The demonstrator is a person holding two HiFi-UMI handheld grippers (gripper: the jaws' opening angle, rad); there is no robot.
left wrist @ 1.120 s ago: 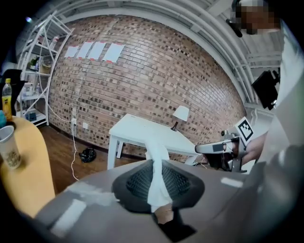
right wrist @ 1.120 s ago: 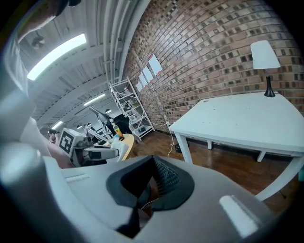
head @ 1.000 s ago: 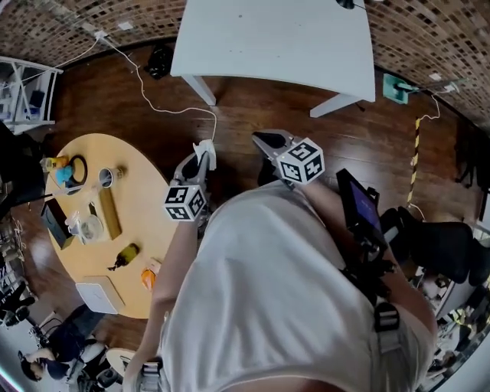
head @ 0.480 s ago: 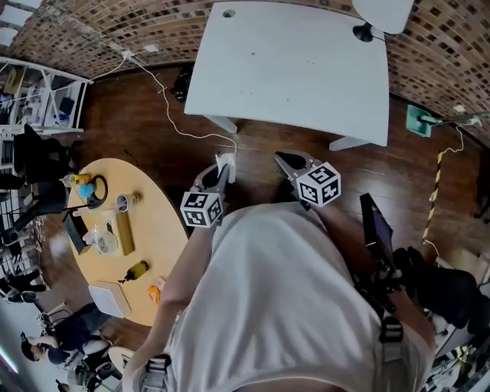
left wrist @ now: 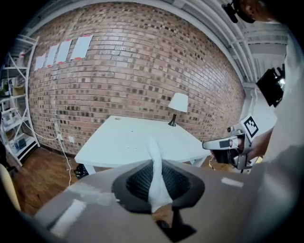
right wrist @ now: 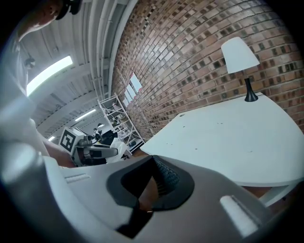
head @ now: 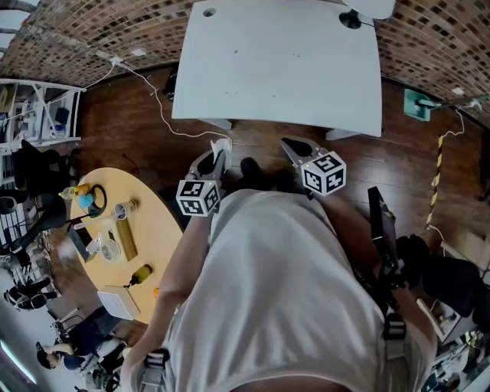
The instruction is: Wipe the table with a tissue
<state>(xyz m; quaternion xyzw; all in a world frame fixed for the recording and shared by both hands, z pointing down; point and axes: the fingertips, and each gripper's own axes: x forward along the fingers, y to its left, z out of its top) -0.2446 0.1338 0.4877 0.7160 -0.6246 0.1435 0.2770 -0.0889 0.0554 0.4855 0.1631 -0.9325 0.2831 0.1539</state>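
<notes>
A white table [head: 276,65] stands on the wooden floor [head: 126,134]; a lamp [head: 351,18] sits at its far corner. A round yellow table [head: 159,233] bears a bottle [head: 138,274].

White rectangular surface [head: 276,69]: open room across top, approach from near edge. Black-stemmed white-shaded lamp [head: 354,18] blocks far right corner. Round yellow wooden table [head: 157,230] w/ clutter crowds left.

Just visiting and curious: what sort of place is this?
Probably a lab or studio workspace: a brick wall, a white table with a lamp, metal shelves, and a cluttered round table.
</notes>
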